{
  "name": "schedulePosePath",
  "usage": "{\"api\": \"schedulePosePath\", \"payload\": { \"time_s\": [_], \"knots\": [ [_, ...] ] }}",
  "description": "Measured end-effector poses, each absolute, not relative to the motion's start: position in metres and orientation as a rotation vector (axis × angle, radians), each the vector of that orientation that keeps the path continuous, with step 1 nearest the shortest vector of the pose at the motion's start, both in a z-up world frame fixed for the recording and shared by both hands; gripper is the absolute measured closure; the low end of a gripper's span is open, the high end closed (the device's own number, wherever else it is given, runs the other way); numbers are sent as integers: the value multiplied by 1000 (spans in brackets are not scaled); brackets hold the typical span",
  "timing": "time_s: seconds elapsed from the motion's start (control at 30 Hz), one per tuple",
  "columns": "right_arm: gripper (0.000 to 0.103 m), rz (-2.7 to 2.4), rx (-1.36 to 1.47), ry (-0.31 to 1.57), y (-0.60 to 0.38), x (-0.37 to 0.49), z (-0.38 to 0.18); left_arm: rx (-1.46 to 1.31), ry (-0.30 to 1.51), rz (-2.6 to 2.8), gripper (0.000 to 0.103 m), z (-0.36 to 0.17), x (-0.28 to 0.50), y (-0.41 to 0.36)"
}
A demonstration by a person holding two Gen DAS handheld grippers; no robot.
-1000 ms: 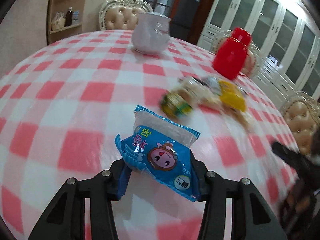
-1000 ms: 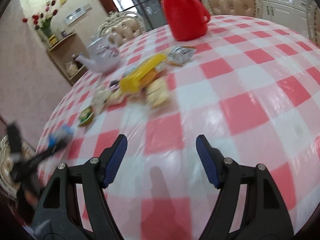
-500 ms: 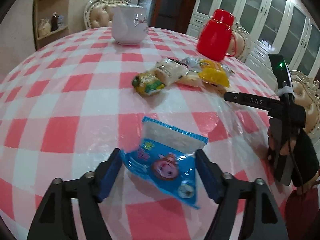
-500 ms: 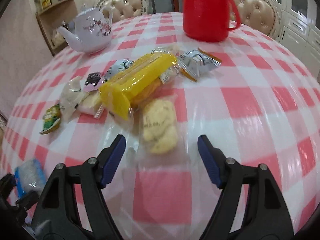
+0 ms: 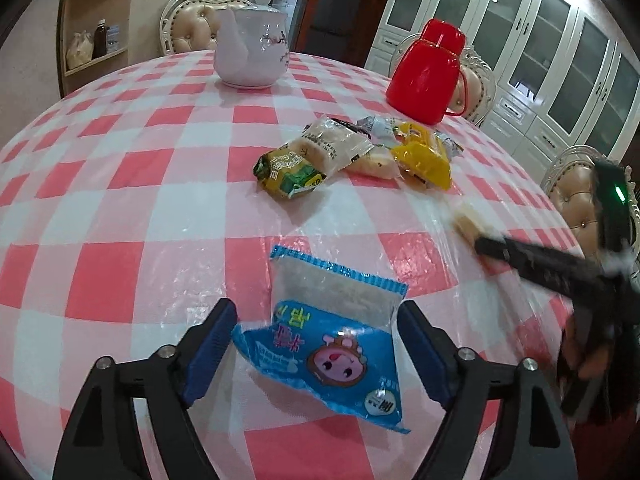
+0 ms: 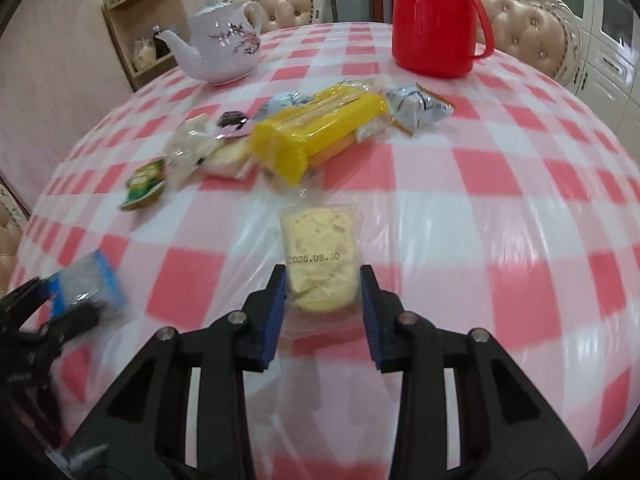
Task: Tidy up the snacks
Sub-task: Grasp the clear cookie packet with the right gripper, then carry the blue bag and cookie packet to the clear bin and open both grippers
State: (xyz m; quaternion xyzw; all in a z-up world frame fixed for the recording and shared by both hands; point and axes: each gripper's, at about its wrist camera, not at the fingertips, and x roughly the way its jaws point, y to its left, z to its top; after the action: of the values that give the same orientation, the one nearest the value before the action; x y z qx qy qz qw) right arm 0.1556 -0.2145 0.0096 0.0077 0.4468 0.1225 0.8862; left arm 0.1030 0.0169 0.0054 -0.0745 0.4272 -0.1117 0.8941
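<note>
Cookie packet (image 6: pixel 319 258) sits on the checked surface (image 6: pixel 520 184), my right hand-held gripper (image 6: pixel 323 312) closing around it; squeeze gently, cookie crumbles. Blue snack bag (image 5: pixel 334 336) lies released between my opening left hand-held gripper (image 5: pixel 316 344).

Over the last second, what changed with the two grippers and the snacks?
The left gripper let go of the blue packet, now lying between its opening jaws. The right gripper moved up to the snack pile and is closing on the clear-wrapped biscuit. Teapot, red jug and the pile stayed put.
</note>
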Motion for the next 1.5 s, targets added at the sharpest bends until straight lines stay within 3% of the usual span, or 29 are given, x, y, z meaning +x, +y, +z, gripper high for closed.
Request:
{"api": "schedulePosePath", "payload": {
  "time_s": [0.17, 0.23, 0.3, 1.5],
  "knots": [
    [64, 251, 95, 894, -224, 115, 20, -83, 900, -220, 17, 4, 105, 5],
    [64, 262, 143, 870, -227, 96, 26, -87, 889, -267, 43, 6, 101, 5],
    [64, 275, 166, 854, -225, 81, 29, -65, 893, -297, 50, 6, 98, 3],
    [64, 559, 83, 799, -136, 17, 32, -243, 695, -12, 50, 34, -7, 64]
  ]
}}
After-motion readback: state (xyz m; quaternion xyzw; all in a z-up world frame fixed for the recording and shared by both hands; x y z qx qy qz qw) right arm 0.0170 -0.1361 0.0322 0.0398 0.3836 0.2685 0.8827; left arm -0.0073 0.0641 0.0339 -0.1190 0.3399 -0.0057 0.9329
